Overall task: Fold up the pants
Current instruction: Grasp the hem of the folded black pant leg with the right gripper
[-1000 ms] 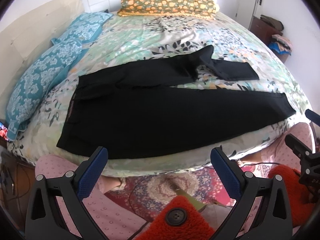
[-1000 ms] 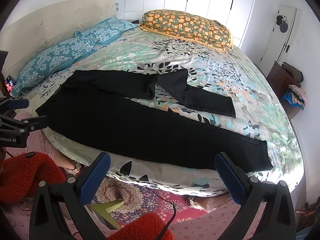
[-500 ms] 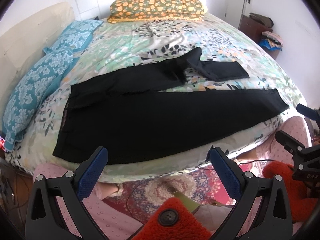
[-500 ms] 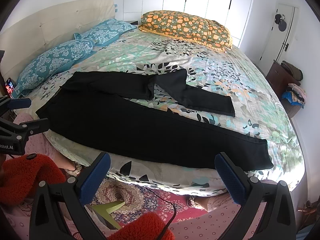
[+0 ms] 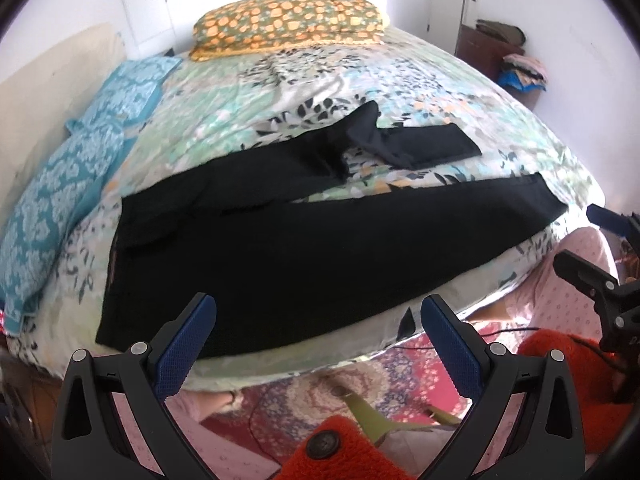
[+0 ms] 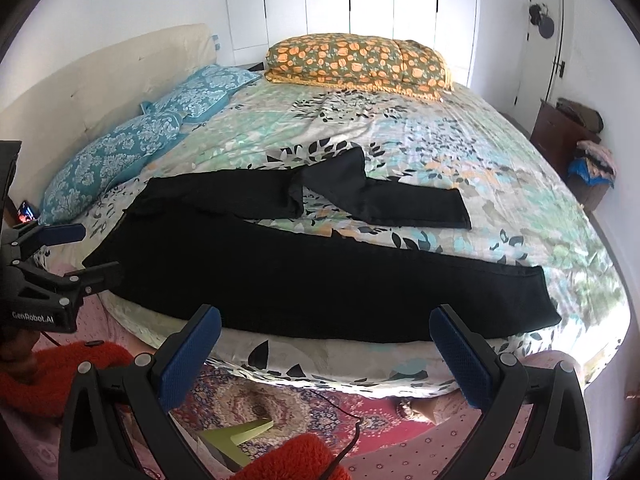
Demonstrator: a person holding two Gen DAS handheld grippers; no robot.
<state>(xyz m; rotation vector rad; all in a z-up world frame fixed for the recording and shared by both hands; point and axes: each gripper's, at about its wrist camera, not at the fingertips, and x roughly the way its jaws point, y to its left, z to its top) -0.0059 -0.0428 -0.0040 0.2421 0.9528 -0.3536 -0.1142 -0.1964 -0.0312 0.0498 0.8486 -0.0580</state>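
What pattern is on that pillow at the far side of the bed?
Orange flowers on an olive-green ground; the pillow shows best in the right wrist view.

Pants [image 6: 320, 280] matt black cloth; bedsheet [image 6: 440, 148] smooth printed cloth.

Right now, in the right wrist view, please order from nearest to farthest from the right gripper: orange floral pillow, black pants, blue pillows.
1. black pants, just ahead at the bed edge
2. blue pillows, left, by the headboard
3. orange floral pillow, far side, centre
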